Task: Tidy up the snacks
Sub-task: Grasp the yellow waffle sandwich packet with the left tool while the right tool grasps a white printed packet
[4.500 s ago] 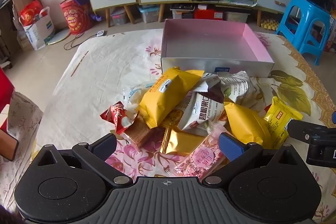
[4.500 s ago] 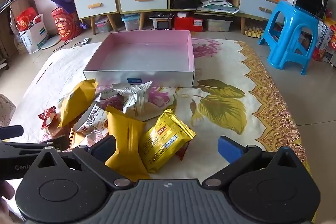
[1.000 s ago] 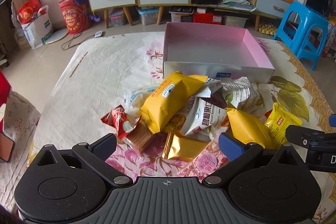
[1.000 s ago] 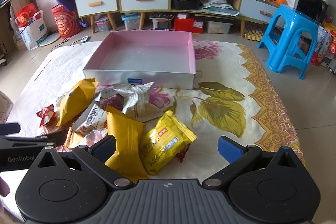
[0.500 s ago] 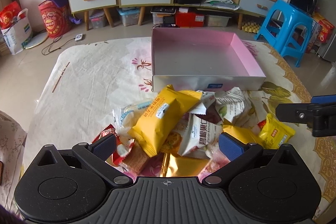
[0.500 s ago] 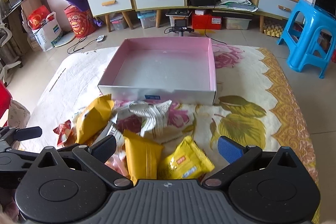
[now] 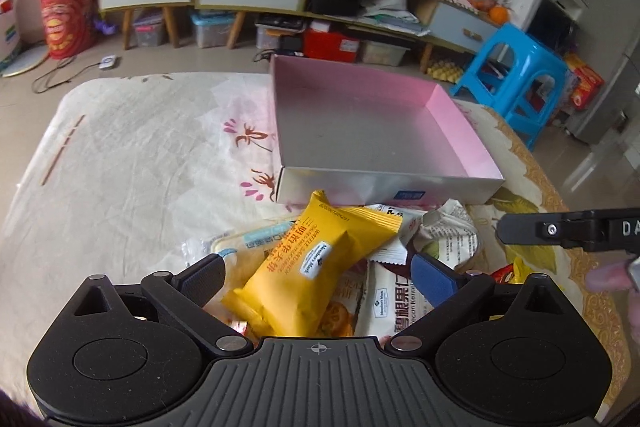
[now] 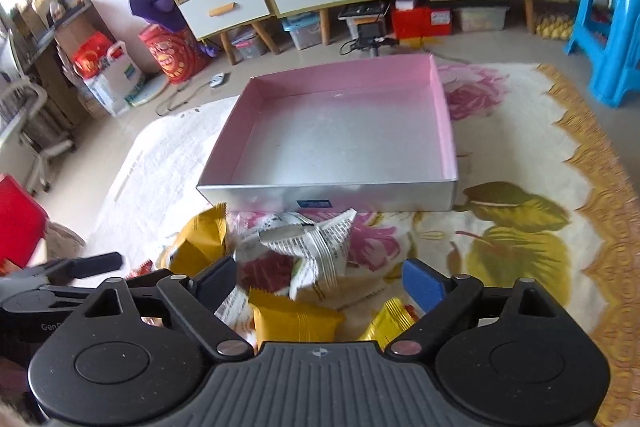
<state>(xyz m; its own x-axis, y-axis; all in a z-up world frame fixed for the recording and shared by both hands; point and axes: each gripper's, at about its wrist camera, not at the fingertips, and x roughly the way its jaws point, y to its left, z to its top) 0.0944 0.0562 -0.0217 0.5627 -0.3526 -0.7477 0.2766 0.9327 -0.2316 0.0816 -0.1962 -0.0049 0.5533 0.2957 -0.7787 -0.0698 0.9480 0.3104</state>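
A pile of snack packets lies on the floral cloth in front of an empty pink-lined box [image 7: 460, 131] [image 8: 442, 115]. My left gripper [image 7: 318, 277] is open, its fingers on either side of a yellow waffle packet [image 7: 312, 267] on top of the pile, with a white pecan packet [image 7: 388, 303] to its right. My right gripper [image 8: 320, 281] is open above a white-grey printed packet [image 8: 316, 247], with an orange-yellow packet [image 8: 294, 323] and a small yellow packet [image 8: 390, 319] beneath it. The right gripper's finger shows in the left wrist view [image 7: 568, 231].
The table is covered by a floral cloth [image 7: 132, 163] with a gold-patterned border at the right [image 8: 600, 227]. A blue plastic stool [image 7: 516, 75] stands beyond the table at the right. Cabinets and storage boxes line the far wall.
Both grippers have moved forward and down over the snack pile. The left now straddles the yellow waffle packet; the right hovers over the white-grey packet. Both stay open.
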